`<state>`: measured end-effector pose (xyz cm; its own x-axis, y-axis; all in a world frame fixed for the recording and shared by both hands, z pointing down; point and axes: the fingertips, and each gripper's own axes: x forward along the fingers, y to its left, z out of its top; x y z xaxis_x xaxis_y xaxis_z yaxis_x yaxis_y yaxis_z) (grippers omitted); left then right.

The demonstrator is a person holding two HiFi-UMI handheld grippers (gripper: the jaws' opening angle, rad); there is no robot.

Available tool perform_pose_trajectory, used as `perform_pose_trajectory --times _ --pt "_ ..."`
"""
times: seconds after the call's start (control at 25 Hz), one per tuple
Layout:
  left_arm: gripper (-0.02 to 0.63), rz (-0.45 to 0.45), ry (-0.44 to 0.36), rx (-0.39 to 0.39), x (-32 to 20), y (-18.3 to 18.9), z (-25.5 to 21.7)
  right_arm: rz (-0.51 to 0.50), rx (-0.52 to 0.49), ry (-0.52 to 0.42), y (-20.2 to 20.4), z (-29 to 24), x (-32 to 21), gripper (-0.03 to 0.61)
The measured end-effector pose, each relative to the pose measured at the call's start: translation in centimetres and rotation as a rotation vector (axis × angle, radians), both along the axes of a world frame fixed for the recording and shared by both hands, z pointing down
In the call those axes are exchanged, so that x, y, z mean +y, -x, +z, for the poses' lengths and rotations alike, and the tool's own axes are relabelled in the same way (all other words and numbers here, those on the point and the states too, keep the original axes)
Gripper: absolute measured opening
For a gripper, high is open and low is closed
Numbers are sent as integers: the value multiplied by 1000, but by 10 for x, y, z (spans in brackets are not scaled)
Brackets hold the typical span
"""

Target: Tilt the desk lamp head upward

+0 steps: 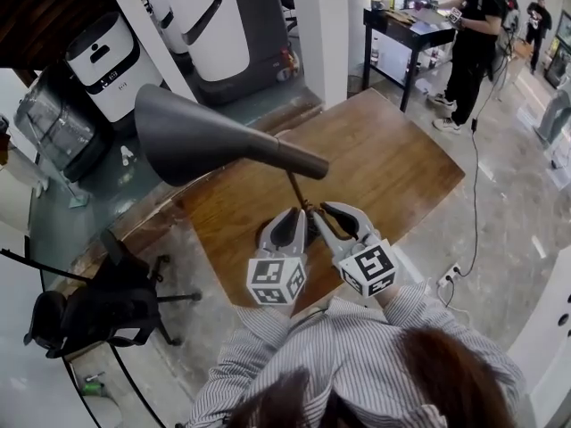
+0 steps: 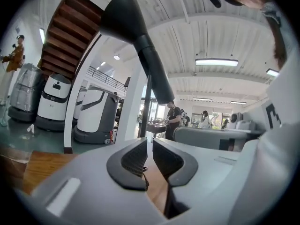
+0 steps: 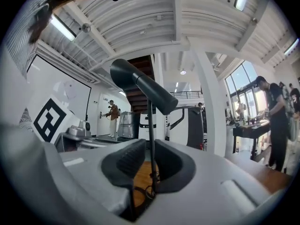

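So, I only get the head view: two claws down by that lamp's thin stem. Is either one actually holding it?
Observer: Yes. In the right gripper view the stem stands between the pads of the right claw, pinched from both sides.
Operator: And the left one?
Observer: The left claw shows only a narrow slit between its pads, with the wood of the table showing through; I see nothing in it.
Operator: Is the lamp tipped up at all?
Observer: Seen from table level, the lamp head has its wide end higher than its narrow end.
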<state>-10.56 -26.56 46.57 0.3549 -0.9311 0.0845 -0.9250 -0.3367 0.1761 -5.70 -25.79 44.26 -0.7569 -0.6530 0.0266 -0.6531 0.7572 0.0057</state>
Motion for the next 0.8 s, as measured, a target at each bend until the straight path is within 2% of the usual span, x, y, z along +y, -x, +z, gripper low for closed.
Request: perform_pose_trajectory --times 0.24,0.8 --pt "11 5 -5 52 18 -3 -14 -56 -40 53 7 4 16 0" --pt "3 54 12 31 34 -12 -11 -89 -18 105 13 13 31 0"
